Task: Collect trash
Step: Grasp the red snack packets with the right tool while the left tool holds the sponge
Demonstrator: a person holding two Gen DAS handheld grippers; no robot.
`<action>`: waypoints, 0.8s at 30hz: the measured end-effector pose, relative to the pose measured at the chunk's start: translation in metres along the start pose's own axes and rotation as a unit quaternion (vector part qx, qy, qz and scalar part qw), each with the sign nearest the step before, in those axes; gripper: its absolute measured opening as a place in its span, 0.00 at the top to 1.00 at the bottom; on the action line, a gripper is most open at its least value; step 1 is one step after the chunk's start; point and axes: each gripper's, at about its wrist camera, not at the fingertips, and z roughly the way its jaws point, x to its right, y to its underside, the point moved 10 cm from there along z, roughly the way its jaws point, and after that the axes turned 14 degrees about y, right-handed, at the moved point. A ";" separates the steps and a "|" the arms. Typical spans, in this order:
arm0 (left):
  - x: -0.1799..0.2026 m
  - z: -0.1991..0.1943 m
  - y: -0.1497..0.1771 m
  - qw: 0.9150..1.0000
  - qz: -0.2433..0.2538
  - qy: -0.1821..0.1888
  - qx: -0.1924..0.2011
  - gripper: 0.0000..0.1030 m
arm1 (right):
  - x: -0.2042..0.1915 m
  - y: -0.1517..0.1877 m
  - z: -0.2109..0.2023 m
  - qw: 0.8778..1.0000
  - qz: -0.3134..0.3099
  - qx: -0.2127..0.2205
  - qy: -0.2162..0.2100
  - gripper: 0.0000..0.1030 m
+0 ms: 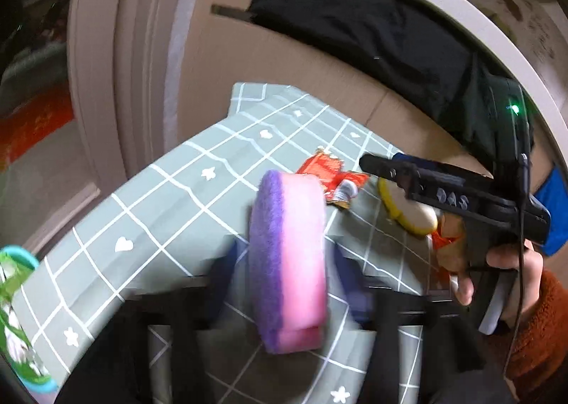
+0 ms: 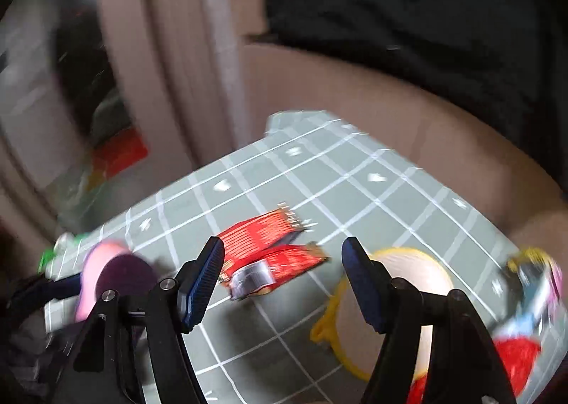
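Left wrist view: left tongs [image 1: 287, 272], blue pads clamped on a pink sponge [image 1: 294, 262] with a purple scrub face, held on edge above the desk [image 1: 170, 198]. Desk covered in grey-green cloth with a white grid and small white shapes. Beyond the sponge: red wrapper [image 1: 332, 178], torn and crumpled, lying flat on the cloth. Right of it: yellow-rimmed round item [image 1: 408, 212], partly behind the right tongs [image 1: 376, 164], which a hand [image 1: 497, 272] in an orange sleeve holds over it. Far left edge: green and white container [image 1: 17, 315], blurred. Behind the desk: cardboard with dark cloth [image 1: 372, 31] draped over it.

Right wrist view: right tongs [image 2: 284, 280] spread wide, nothing between the pads, hovering over the desk [image 2: 355, 191]. Between and just beyond the pads: red wrapper [image 2: 273, 251], foil inside showing. Behind the right pad: yellow-rimmed item [image 2: 419, 276]. Far right: coloured packaging [image 2: 532, 283], blurred. Left: sponge [image 2: 106, 272] in the left tongs.
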 end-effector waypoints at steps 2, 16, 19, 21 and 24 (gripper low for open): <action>-0.004 -0.006 -0.005 1.000 -0.007 0.007 0.012 0.69 | -0.015 0.002 0.012 0.998 -0.046 -0.022 -0.031 0.36; -0.050 -0.046 -0.018 0.996 -0.063 -0.007 0.059 0.69 | -0.048 0.008 0.058 0.990 -0.126 -0.050 -0.043 0.18; -0.047 -0.047 -0.019 0.996 -0.064 -0.004 0.061 0.69 | -0.047 0.010 0.059 0.989 -0.131 -0.056 -0.041 0.14; -0.045 -0.047 -0.018 0.996 -0.063 -0.001 0.061 0.69 | -0.046 0.011 0.057 0.988 -0.131 -0.062 -0.043 0.17; -0.040 -0.048 -0.019 0.996 -0.059 0.002 0.060 0.69 | -0.038 0.010 0.050 0.992 -0.111 -0.051 -0.028 0.63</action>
